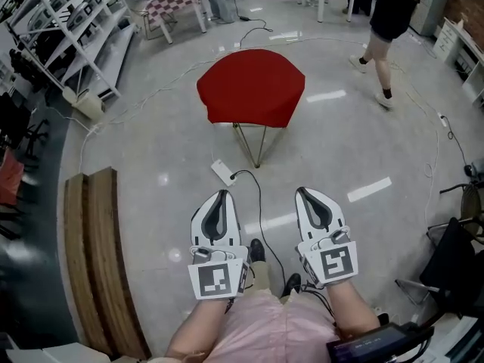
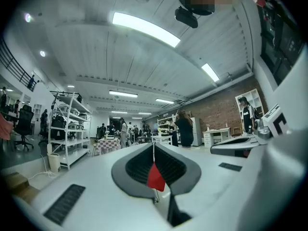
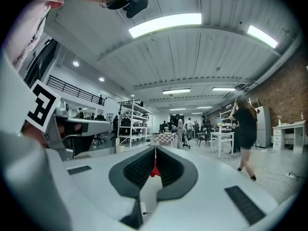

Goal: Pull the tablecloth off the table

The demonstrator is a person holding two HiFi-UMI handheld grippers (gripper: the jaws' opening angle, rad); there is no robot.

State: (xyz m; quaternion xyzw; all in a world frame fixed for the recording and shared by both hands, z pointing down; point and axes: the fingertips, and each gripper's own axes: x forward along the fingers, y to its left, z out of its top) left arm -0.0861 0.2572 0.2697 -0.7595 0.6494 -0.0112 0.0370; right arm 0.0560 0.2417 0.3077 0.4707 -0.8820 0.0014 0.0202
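Observation:
A red tablecloth (image 1: 252, 88) covers a small table on thin gold legs (image 1: 258, 144), standing on the floor ahead of me in the head view. My left gripper (image 1: 221, 195) and right gripper (image 1: 303, 192) are held side by side close to my body, well short of the table. Both are shut with nothing between their jaws. In the left gripper view the closed left gripper (image 2: 154, 147) points toward the table, and a sliver of the red tablecloth (image 2: 156, 177) shows beyond its tips. The right gripper view shows the closed right gripper (image 3: 155, 149) with a bit of the red tablecloth (image 3: 155, 171) past it.
A white power strip (image 1: 224, 172) with a black cable lies on the floor between me and the table. A wooden bench (image 1: 98, 263) runs along my left. Metal shelving (image 1: 76, 29) stands far left. A person (image 1: 389, 21) walks at the far right. A black chair (image 1: 457, 259) is at right.

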